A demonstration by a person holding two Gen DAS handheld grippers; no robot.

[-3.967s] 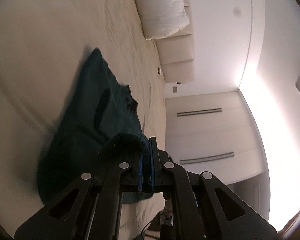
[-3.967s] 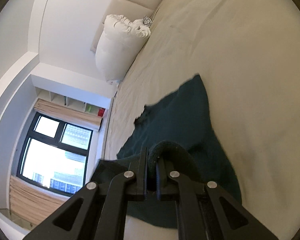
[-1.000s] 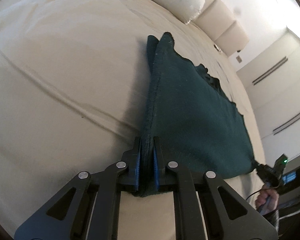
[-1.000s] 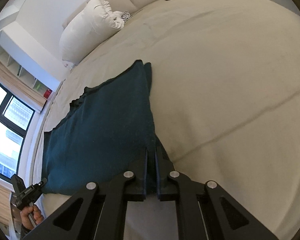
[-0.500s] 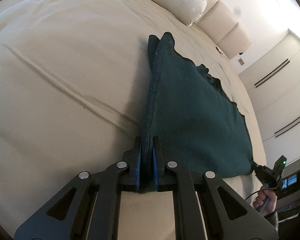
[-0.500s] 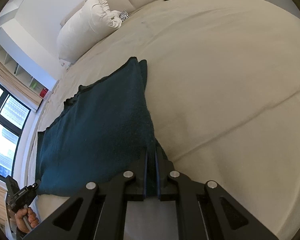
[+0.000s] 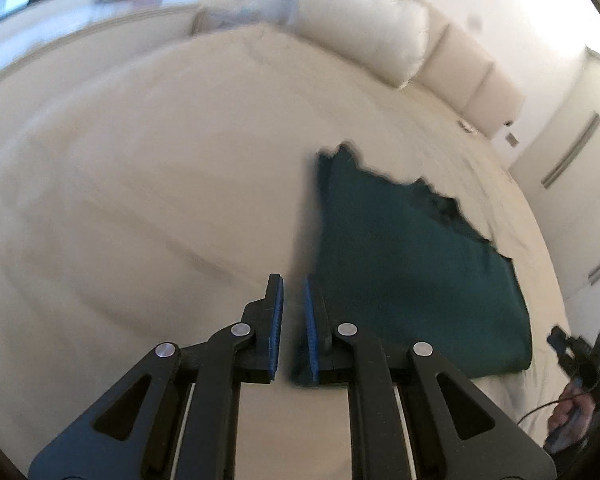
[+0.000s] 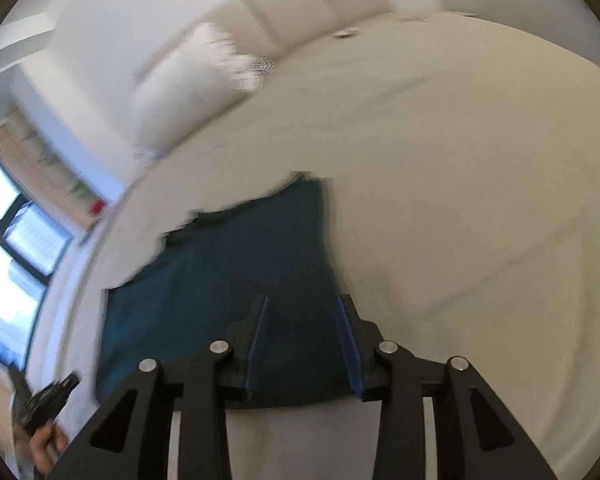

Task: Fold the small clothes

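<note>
A dark teal garment lies folded flat on the cream bed. My left gripper is open and empty, just above the garment's near left corner. The garment also shows in the right wrist view. My right gripper is open and empty, its fingers spread over the garment's near right corner. Both views are blurred by motion.
A white pillow and padded headboard are at the far end; the pillow also shows in the right wrist view. A window is at left. The other gripper and hand show at each view's edge.
Both grippers have opened and let go of the garment's corners. The garment now lies flat on the bed. Both grippers have lifted and pulled back a little.
</note>
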